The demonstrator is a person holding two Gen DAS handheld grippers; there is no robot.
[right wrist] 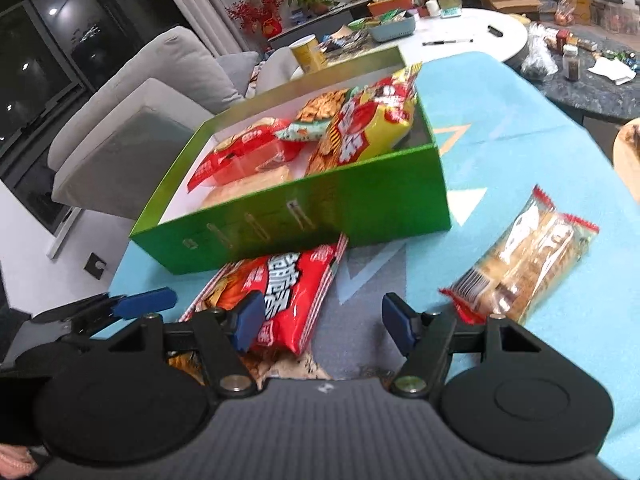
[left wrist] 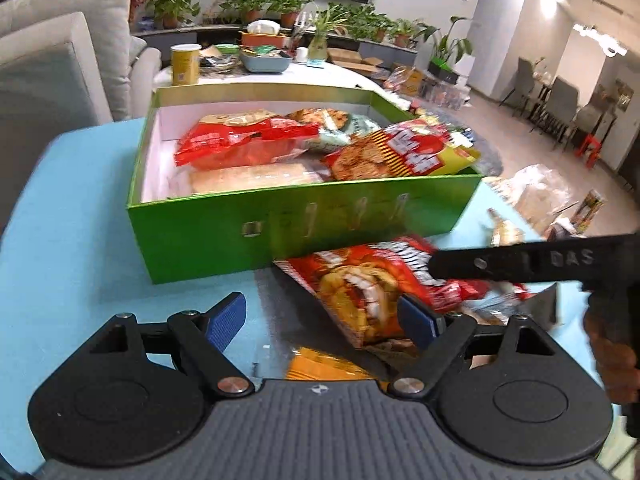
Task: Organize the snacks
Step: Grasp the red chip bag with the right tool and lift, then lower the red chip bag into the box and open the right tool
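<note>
- Looking at the red snack bag (right wrist: 276, 300) first: it lies flat on the blue tabletop (right wrist: 500, 120), just in front of the green box (right wrist: 360, 208), its top edge right up against the box's front wall.
- Our right gripper (right wrist: 318, 326) hangs low over it with fingers spread apart; the left blue pad (right wrist: 248, 320) sits over the bag's lower edge, the other is off to the side over bare tabletop. Can't tell if that pad actually touches, but nothing is pinched.
- Our left gripper (left wrist: 324, 320) is also released, fingers wide, with the same bag (left wrist: 372, 288) lying ahead near its right pad (left wrist: 418, 320). Nothing between them.
- From the left wrist view, the right gripper's black body cuts across the bag from the right.
- Inside the box we've got a few packs already: a red one (left wrist: 240, 144), a yellow-and-red cracker bag (left wrist: 400, 152) leaning on the right wall, and a pale pack (left wrist: 248, 178) underneath.
- Off to the right on the tabletop, well apart from the box, lies a clear biscuit pack with red ends (right wrist: 524, 256).
- Behind the box stands a yellow can (left wrist: 185, 65).
</note>
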